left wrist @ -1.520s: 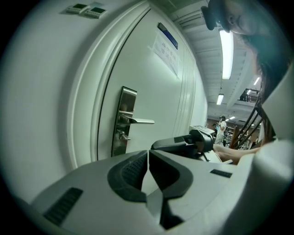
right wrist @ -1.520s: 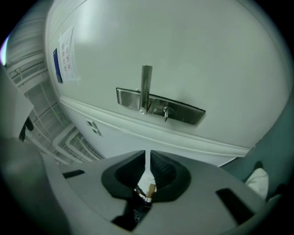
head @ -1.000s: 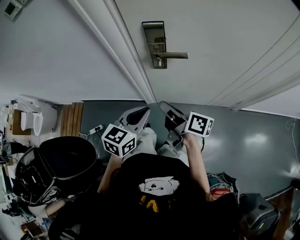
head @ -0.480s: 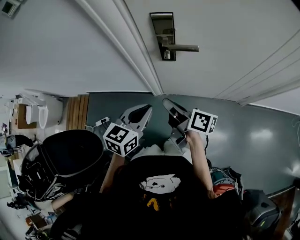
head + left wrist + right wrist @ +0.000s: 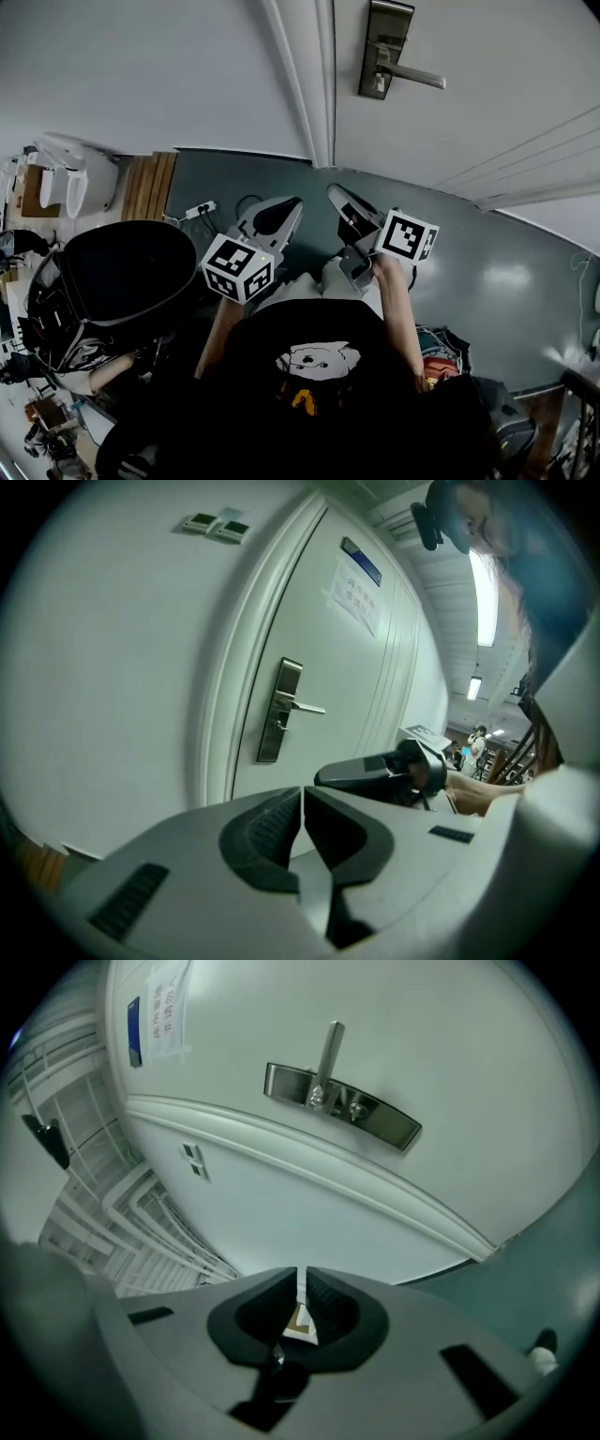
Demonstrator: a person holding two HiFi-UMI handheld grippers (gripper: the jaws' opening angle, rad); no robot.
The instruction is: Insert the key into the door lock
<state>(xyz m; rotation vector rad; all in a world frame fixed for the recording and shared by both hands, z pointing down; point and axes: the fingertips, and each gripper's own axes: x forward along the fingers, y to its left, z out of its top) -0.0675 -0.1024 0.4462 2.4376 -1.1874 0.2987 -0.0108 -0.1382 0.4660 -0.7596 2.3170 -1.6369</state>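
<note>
Key point(image 5: 301, 1314) stayed pinched in my right tool point(image 5: 336, 194), left tool point(image 5: 289, 203) pressed together, empty; the lock point(image 5: 383, 49) slid up-right in my view, still well apart

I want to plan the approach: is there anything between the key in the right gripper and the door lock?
Nothing visible does. The small thin key is pinched in the right gripper, and only open air lies between it and the silver metal lock plate on the white door.
</note>
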